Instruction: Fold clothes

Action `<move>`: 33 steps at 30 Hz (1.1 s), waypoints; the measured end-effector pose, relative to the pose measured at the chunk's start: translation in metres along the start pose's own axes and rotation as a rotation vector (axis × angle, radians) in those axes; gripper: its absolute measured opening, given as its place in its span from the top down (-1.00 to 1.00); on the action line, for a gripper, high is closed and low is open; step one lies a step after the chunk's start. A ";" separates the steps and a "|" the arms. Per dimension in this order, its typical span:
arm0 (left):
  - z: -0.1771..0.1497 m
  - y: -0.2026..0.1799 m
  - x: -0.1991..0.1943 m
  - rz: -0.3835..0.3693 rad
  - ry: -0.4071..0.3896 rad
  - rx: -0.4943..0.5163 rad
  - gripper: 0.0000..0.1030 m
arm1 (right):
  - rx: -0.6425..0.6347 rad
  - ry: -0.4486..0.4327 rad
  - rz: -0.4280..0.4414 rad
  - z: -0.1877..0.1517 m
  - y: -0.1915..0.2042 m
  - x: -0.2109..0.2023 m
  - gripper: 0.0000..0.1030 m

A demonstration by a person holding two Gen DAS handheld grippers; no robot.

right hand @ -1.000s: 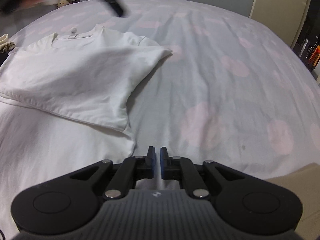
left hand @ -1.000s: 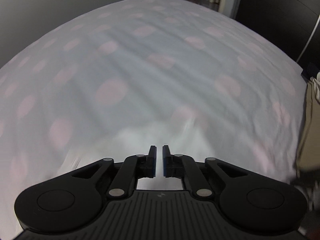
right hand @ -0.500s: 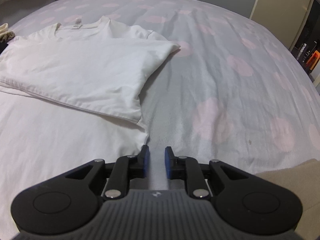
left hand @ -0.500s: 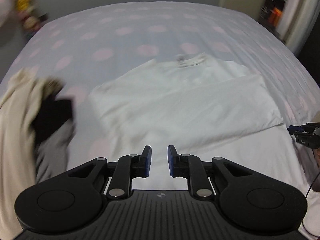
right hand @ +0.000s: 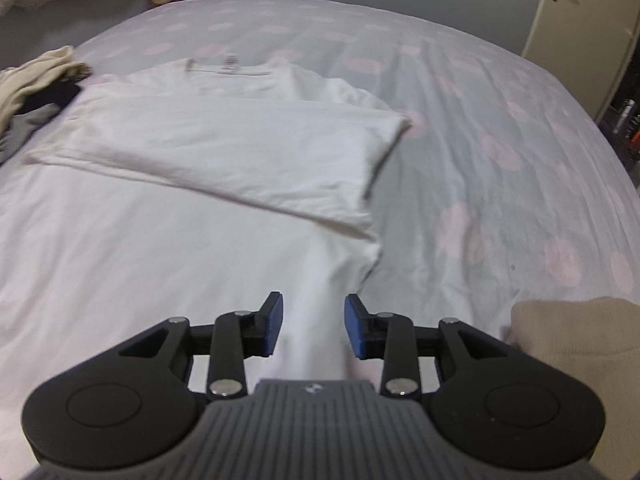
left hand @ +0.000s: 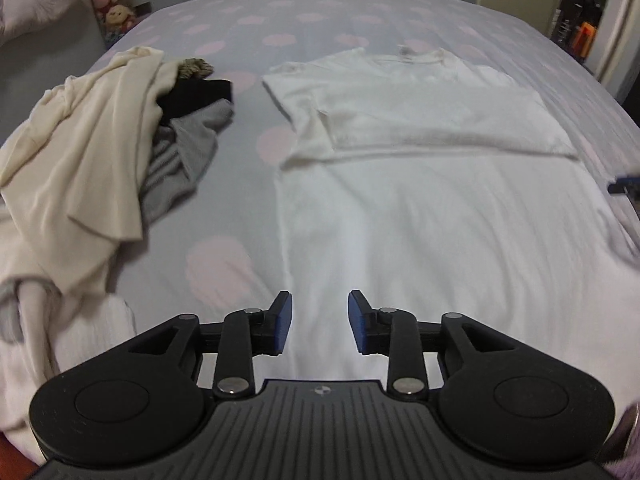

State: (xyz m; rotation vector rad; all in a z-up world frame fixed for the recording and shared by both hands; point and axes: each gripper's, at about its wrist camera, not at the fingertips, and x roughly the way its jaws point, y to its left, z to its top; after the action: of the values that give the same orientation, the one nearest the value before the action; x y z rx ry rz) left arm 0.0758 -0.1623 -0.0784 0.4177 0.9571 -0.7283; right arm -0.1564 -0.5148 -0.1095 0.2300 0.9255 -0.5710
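Observation:
A white T-shirt [left hand: 420, 200] [right hand: 168, 208] lies flat on the bed, collar at the far end, with its sleeves folded across the chest into a band [left hand: 432, 120] [right hand: 224, 152]. My left gripper [left hand: 319, 322] hovers over the shirt's near left edge, its jaws opening and nothing between them. My right gripper [right hand: 313, 326] hovers over the shirt's near right edge; its jaws are opening too, and the blue pads stand apart above the cloth without pressing it. The right gripper's tip shows at the right rim of the left wrist view [left hand: 624, 186].
A pile of clothes, cream, grey and black [left hand: 92, 152] [right hand: 28, 88], lies left of the shirt. A beige garment [right hand: 576, 344] sits at the near right. The bedsheet [left hand: 232, 184] [right hand: 500, 160] is grey with pink dots. Stuffed toys [left hand: 110, 4] stand at the far left, a door [right hand: 588, 16] at the right.
Both grippers went from shut to open. The left one swung across the bed and now faces the shirt and clothes pile. The right one drew back and rose a little.

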 end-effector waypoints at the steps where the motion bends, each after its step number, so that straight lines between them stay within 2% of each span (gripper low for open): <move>1: -0.007 -0.005 0.000 -0.007 0.002 0.015 0.42 | -0.011 0.006 0.012 0.000 0.005 -0.006 0.24; 5: -0.035 -0.023 0.001 -0.041 0.012 0.065 0.42 | -0.086 0.037 0.053 -0.008 0.033 -0.026 0.14; 9: -0.052 -0.033 -0.002 -0.097 0.010 0.107 0.42 | -0.133 0.056 0.080 -0.022 0.056 -0.046 0.13; 14: -0.070 -0.046 -0.014 -0.117 -0.008 0.181 0.42 | -0.176 0.073 0.104 -0.040 0.080 -0.074 0.12; 17: -0.080 -0.049 -0.024 -0.159 -0.023 0.194 0.38 | -0.239 0.074 0.102 -0.048 0.096 -0.092 0.10; 19: -0.086 -0.051 -0.031 -0.171 -0.034 0.210 0.25 | -0.274 0.073 0.112 -0.052 0.106 -0.104 0.07; 20: -0.089 -0.052 -0.034 -0.175 -0.038 0.218 0.24 | -0.290 0.072 0.119 -0.054 0.111 -0.110 0.04; 24: -0.099 -0.055 -0.042 -0.174 -0.030 0.250 0.24 | -0.368 0.068 0.130 -0.065 0.127 -0.130 -0.03; 29: -0.111 -0.071 -0.053 -0.233 -0.022 0.323 0.25 | -0.455 0.082 0.135 -0.082 0.139 -0.152 -0.05; 33: -0.118 -0.084 -0.053 -0.255 -0.009 0.375 0.24 | -0.520 0.096 0.114 -0.096 0.141 -0.164 -0.17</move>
State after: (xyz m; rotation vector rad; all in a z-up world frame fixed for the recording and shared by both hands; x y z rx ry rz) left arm -0.0731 -0.1278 -0.0954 0.6253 0.8737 -1.1491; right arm -0.2204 -0.2979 -0.0418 -0.1597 1.1137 -0.2013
